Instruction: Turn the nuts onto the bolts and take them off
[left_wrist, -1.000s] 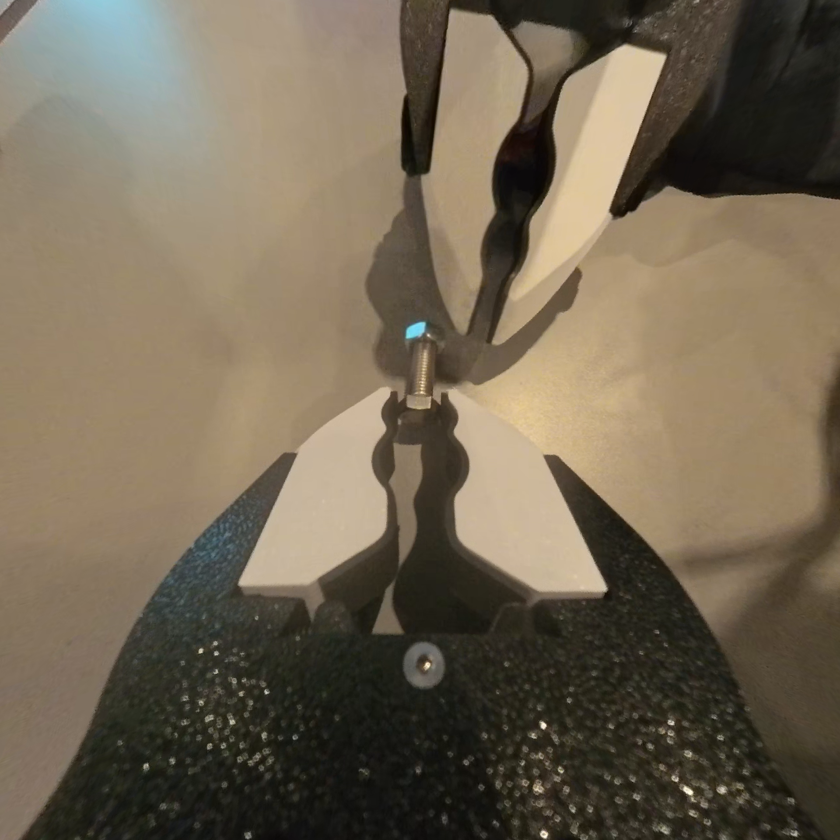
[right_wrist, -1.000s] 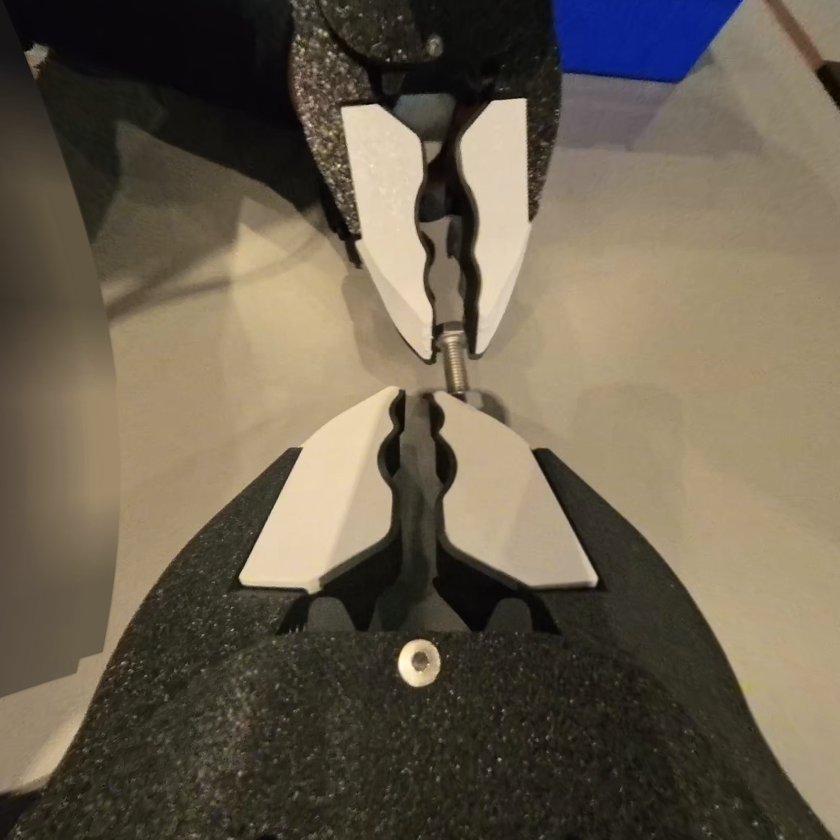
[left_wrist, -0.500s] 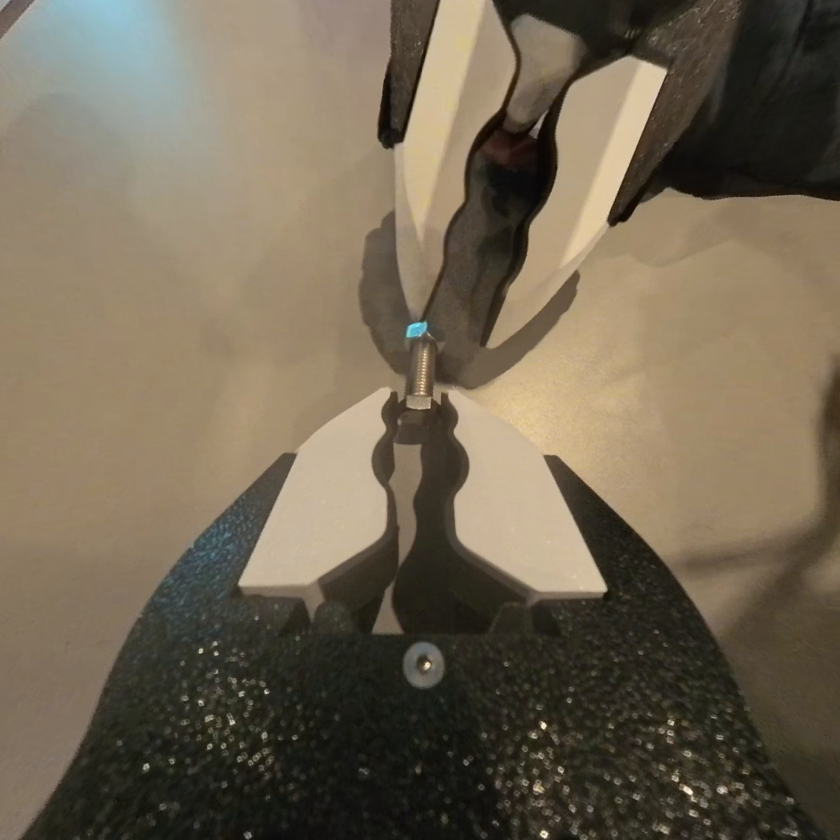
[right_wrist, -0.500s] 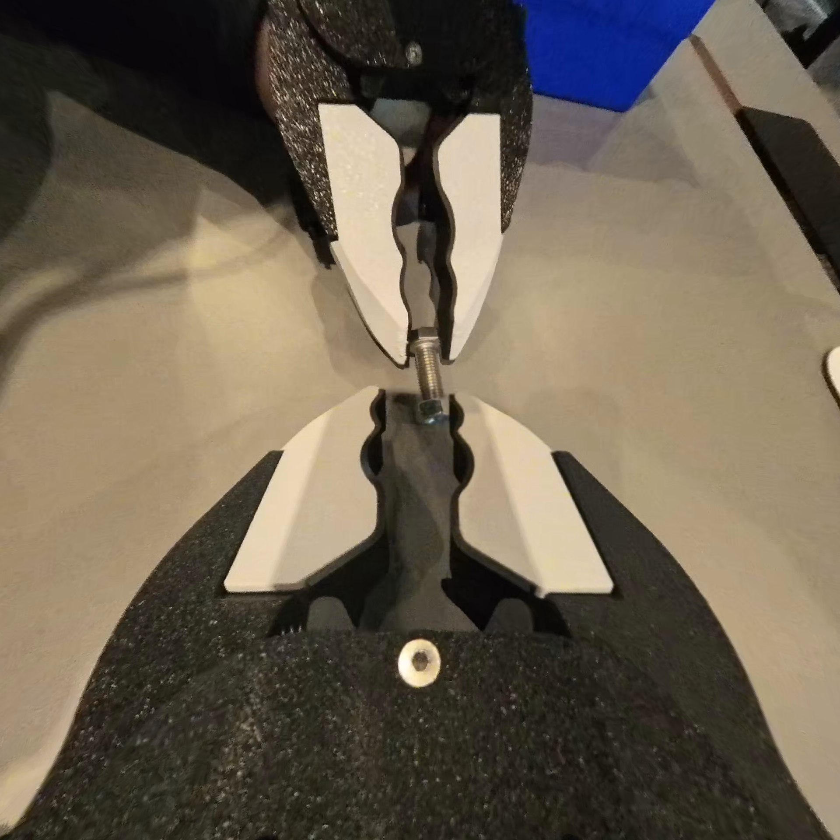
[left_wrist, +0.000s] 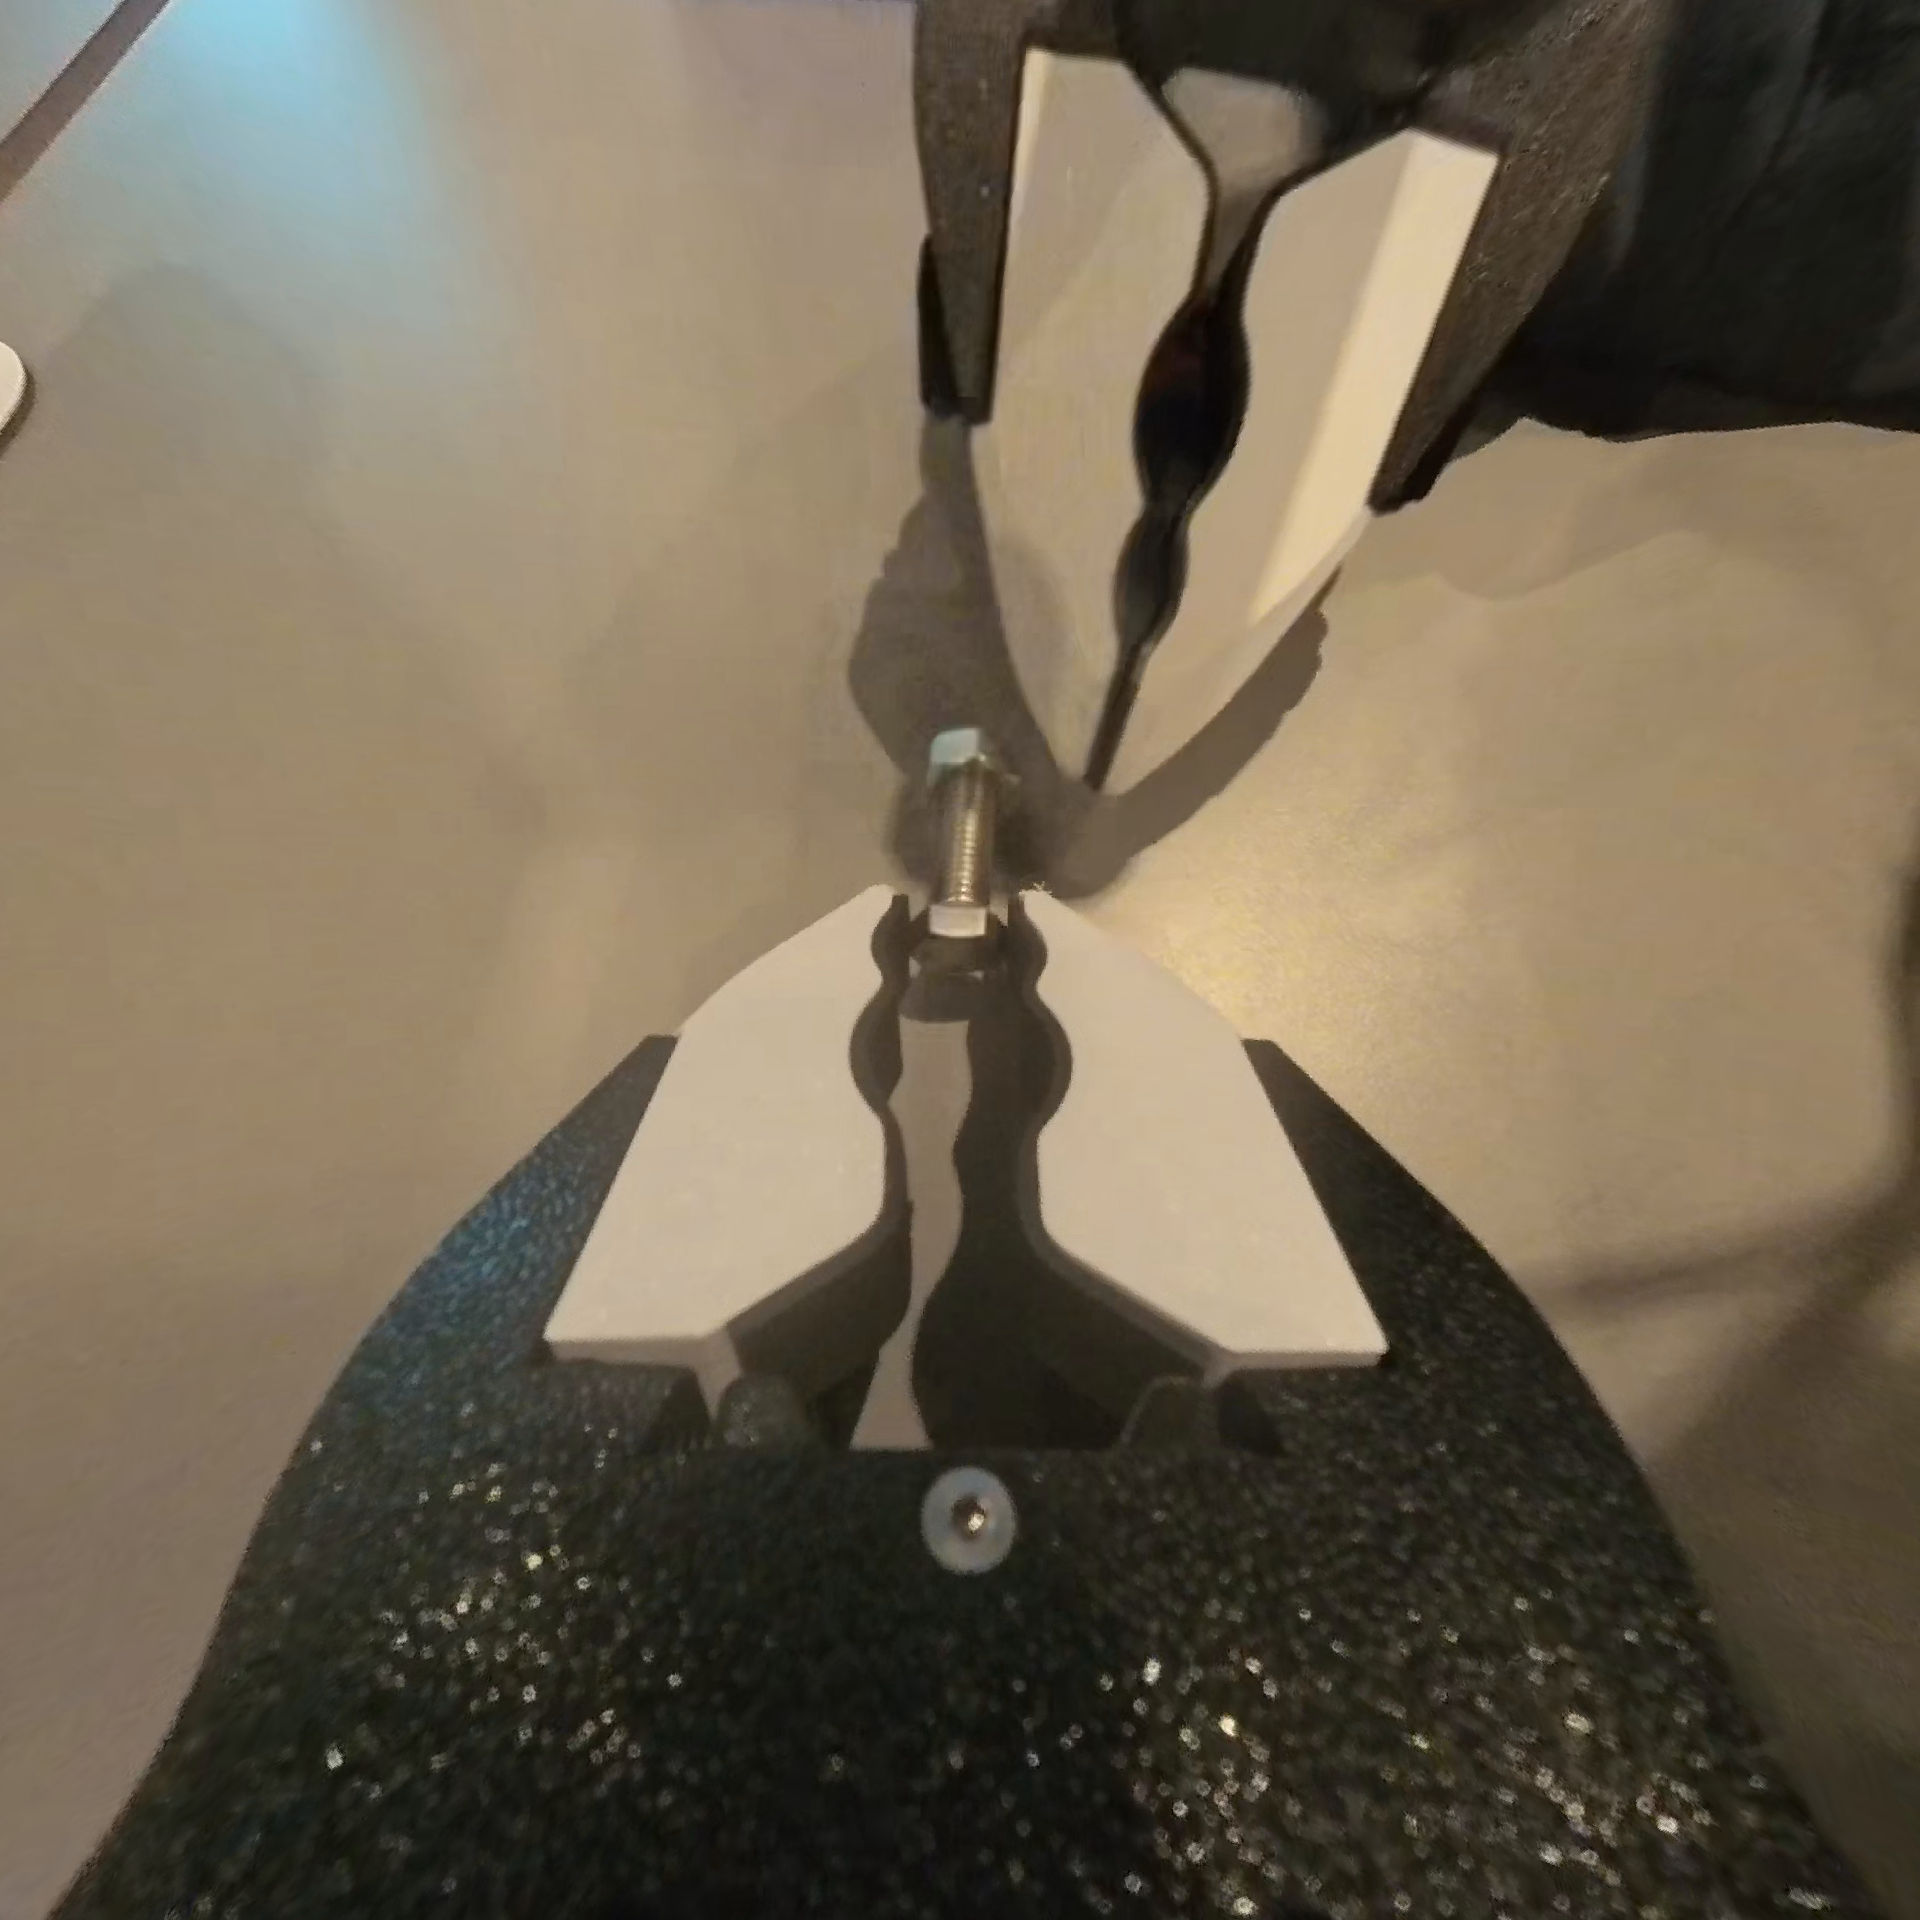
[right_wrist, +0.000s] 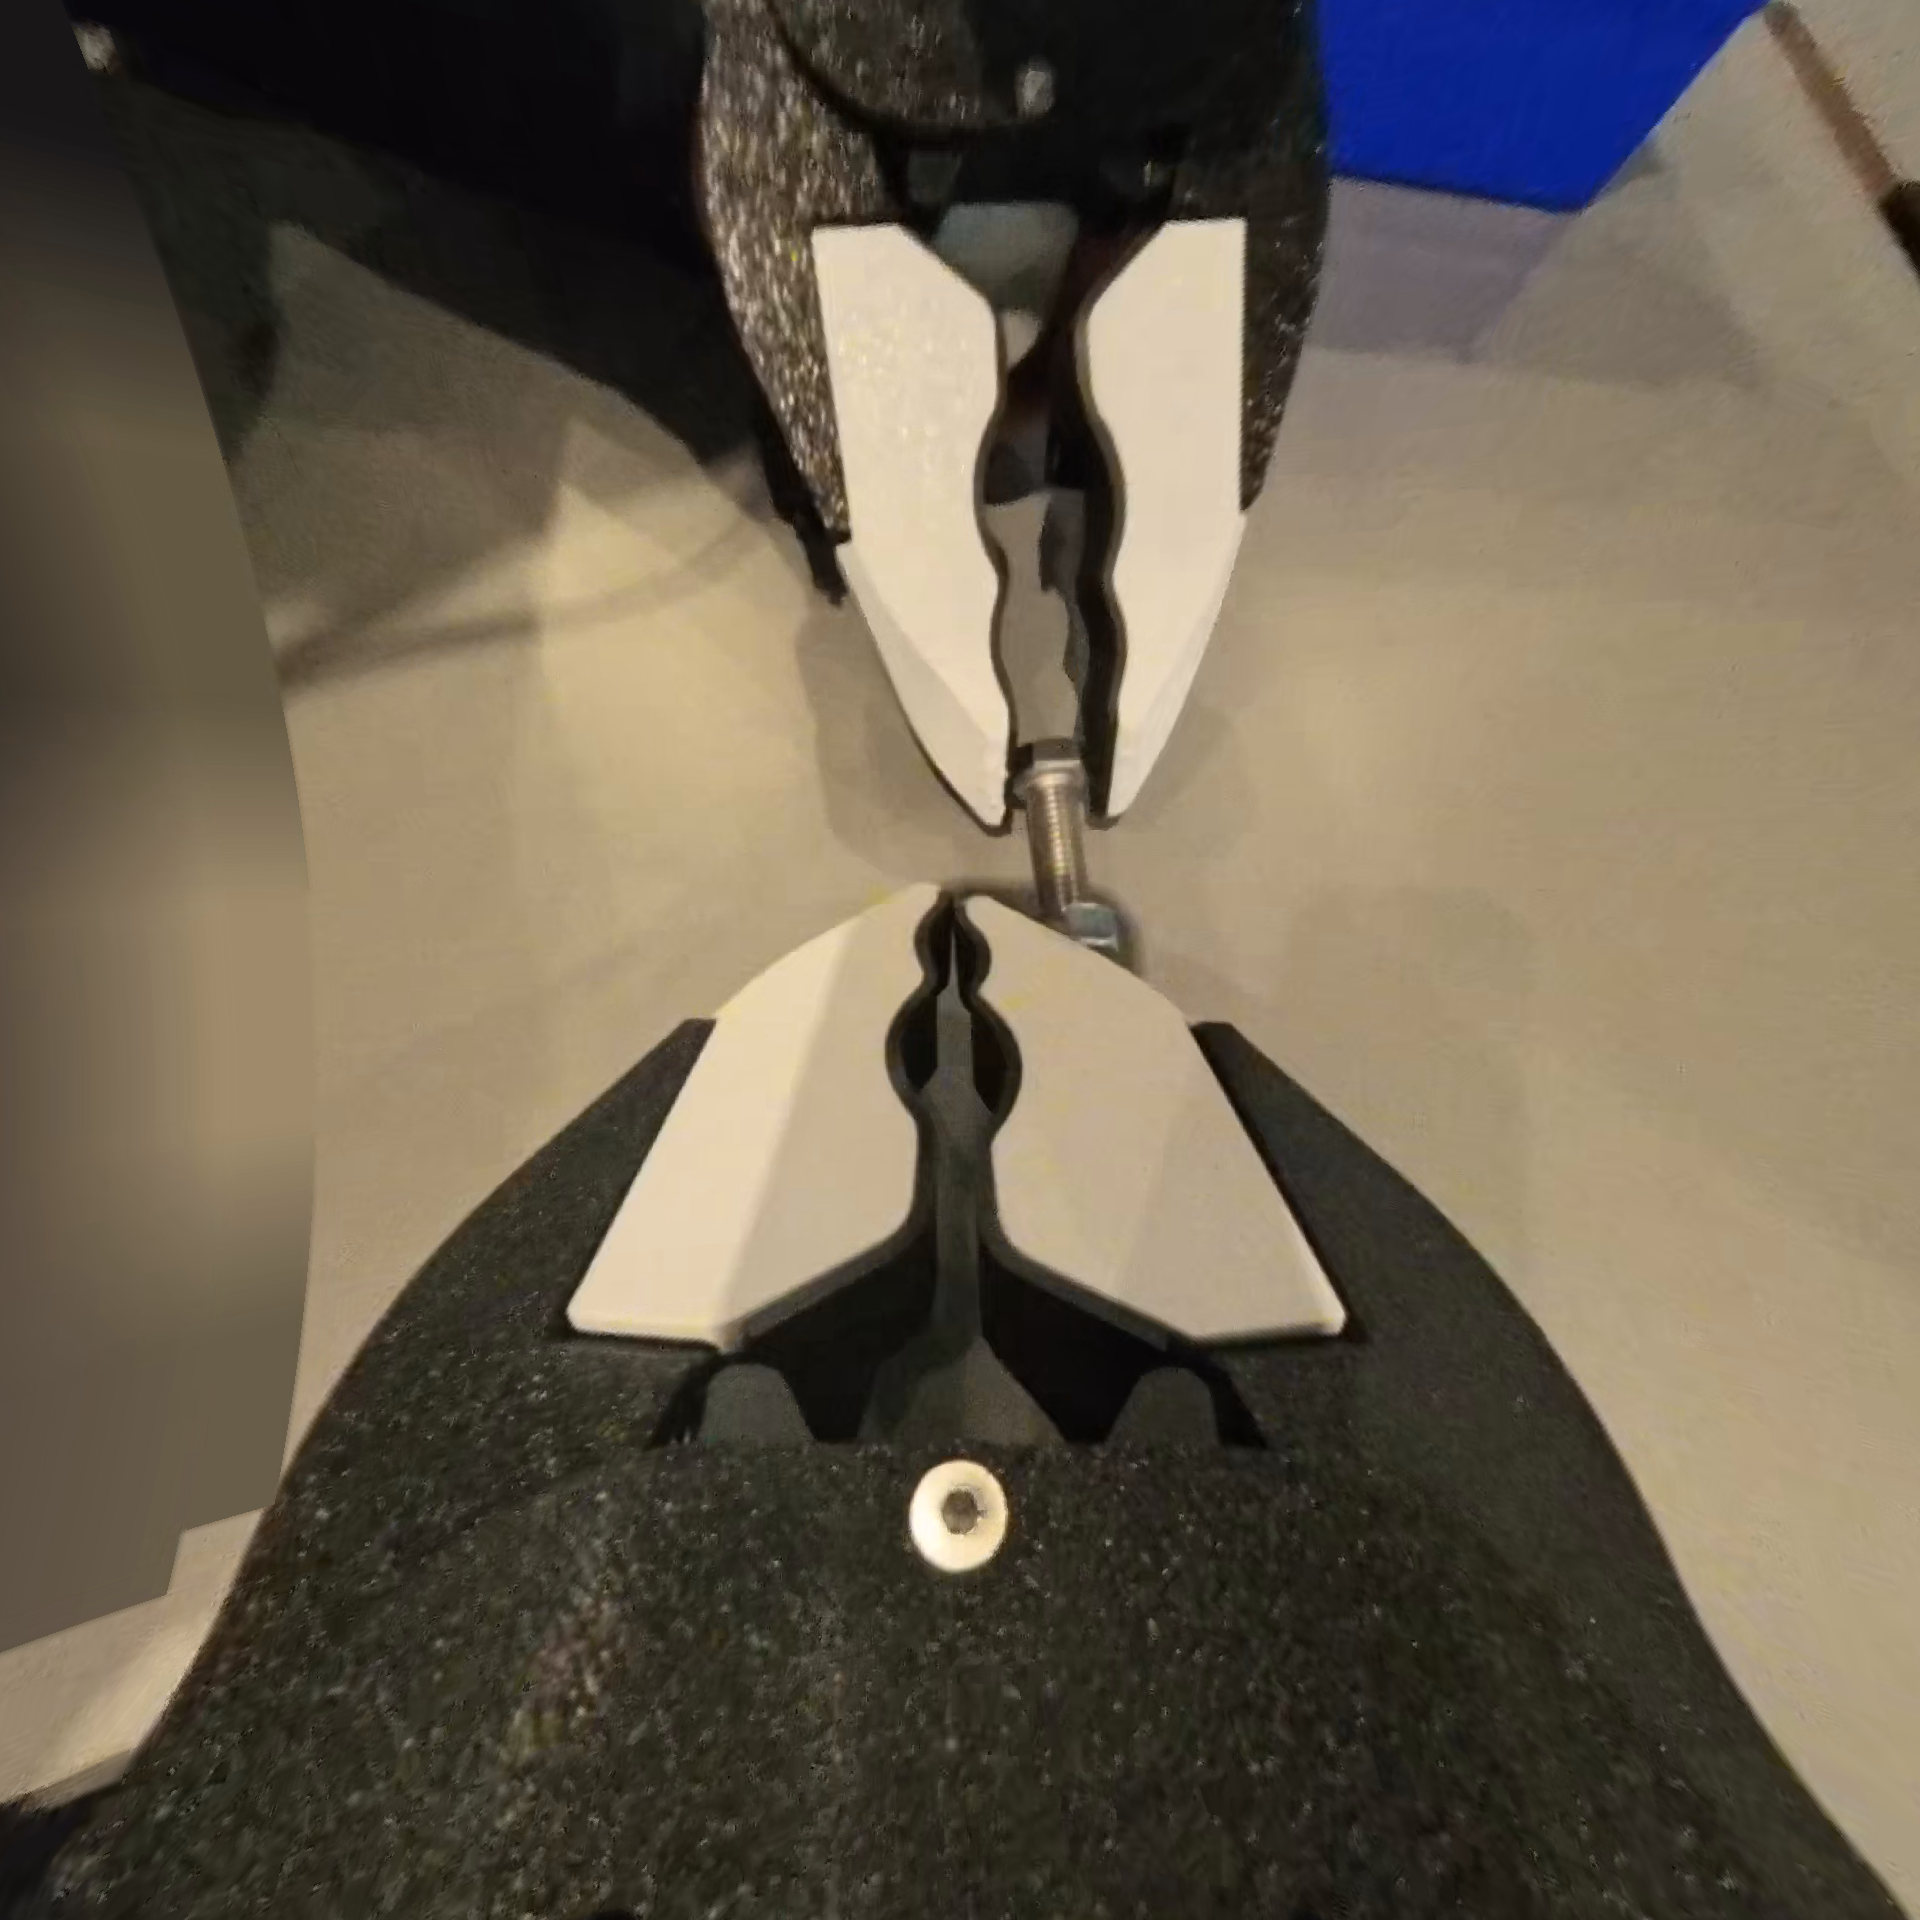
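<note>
My left gripper (left_wrist: 958, 902) is shut on the head of a steel bolt (left_wrist: 961, 831), which points forward above the grey table. A nut (left_wrist: 954, 750) sits on the far end of the thread. My right gripper (right_wrist: 951, 902) is shut and holds nothing. Its tips lie just beside the nut (right_wrist: 1096, 923), which is to their right in the right wrist view. In that view the left gripper (right_wrist: 1049, 816) faces mine and holds the bolt (right_wrist: 1055, 847). In the left wrist view the right gripper (left_wrist: 1096, 774) comes down from the top, right of the nut.
The grey table (left_wrist: 416, 727) lies under both grippers. A blue box (right_wrist: 1507, 94) stands at the far right edge of the table. A small white object (left_wrist: 6, 384) is at the left edge. A black sleeve (left_wrist: 1714, 208) is behind the right gripper. The tips of both grippers are at nearly the same place. The small white object (left_wrist: 6, 384) sits 30 cm or so from the ends of my left fingers.
Half a second ago my right gripper was open around the nut. Now it has closed and sits beside the nut, off it. The left gripper still holds the bolt in place.
</note>
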